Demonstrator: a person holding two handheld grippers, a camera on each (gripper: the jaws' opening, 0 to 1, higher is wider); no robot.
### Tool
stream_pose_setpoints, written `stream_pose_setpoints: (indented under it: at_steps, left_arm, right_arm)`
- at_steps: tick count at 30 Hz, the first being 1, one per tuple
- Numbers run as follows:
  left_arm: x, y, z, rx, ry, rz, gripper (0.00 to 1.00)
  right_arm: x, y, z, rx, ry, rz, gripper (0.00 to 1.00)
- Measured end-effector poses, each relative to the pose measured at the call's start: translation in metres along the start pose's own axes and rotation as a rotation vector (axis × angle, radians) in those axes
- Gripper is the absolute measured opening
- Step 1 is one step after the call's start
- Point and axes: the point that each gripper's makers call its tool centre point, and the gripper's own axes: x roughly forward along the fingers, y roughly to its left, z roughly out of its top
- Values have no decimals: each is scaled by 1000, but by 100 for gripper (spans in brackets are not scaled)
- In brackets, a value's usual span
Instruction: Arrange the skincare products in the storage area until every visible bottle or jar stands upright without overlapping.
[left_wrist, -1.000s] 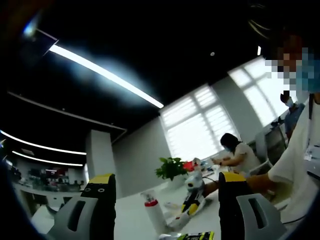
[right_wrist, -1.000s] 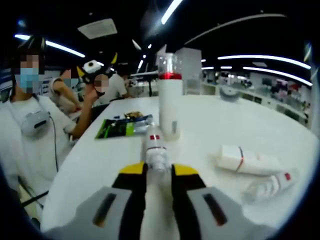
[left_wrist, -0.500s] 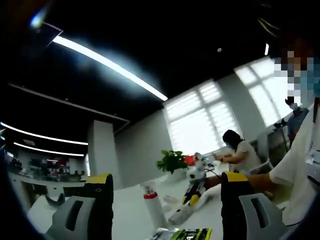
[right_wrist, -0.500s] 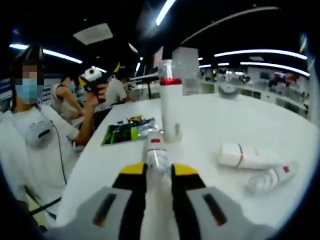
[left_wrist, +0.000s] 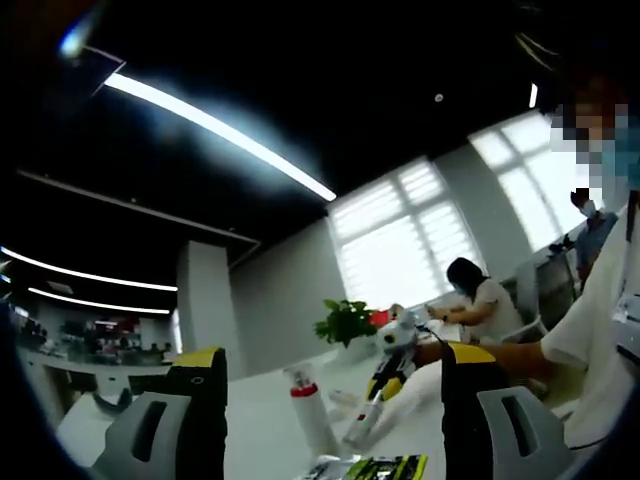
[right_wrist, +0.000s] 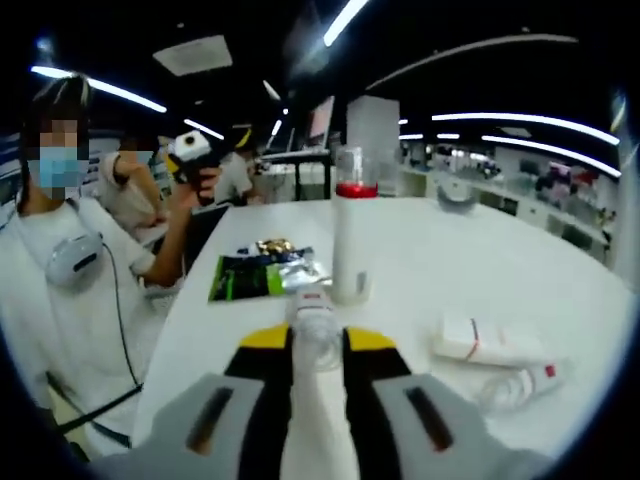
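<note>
Bottle (right_wrist: 312, 330): clamped lengthwise in right hand-held gripper (right_wrist: 316, 352), ready for standing up.
Pump bottle (right_wrist: 351, 240): upright on worktop (right_wrist: 480, 260).
Tubes (right_wrist: 485, 340): lying flat.
Left hand-held gripper (left_wrist: 325, 365): wide open, empty, raised clear.

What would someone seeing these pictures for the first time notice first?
In the right gripper view, the right hand-held gripper is shut on a clear bottle at bottom centre. Just beyond it a tall white bottle with a red band stands upright on the white table, while two white tubes lie flat to its right. In the left gripper view, the left hand-held gripper is open and aimed up toward the dark ceiling.
</note>
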Motion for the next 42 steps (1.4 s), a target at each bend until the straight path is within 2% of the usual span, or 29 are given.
stream_pose_setpoints:
  at_steps: [5, 14, 19, 25, 33, 42]
  left_arm:
    - [0, 1, 0, 3, 1, 3, 90]
    - [-2, 1, 2, 8, -3, 1, 90]
    - [-1, 3, 0, 10, 2, 6, 90]
    - [-1, 3, 1, 9, 2, 9, 90]
    - [-3, 5, 3, 16, -3, 14, 90]
    - [-4, 4, 3, 20, -1, 13, 89]
  right_arm:
    - [1, 11, 16, -48, 3, 2, 18]
    - [2, 11, 24, -76, 28, -7, 17]
    - [4, 8, 28, -80, 63, -22, 18]
    - [7, 7, 33, -131, 122, -36, 18]
    - [11, 2, 43, -159, 153, -21, 18]
    - [26, 15, 56, -211, 180, 17, 18]
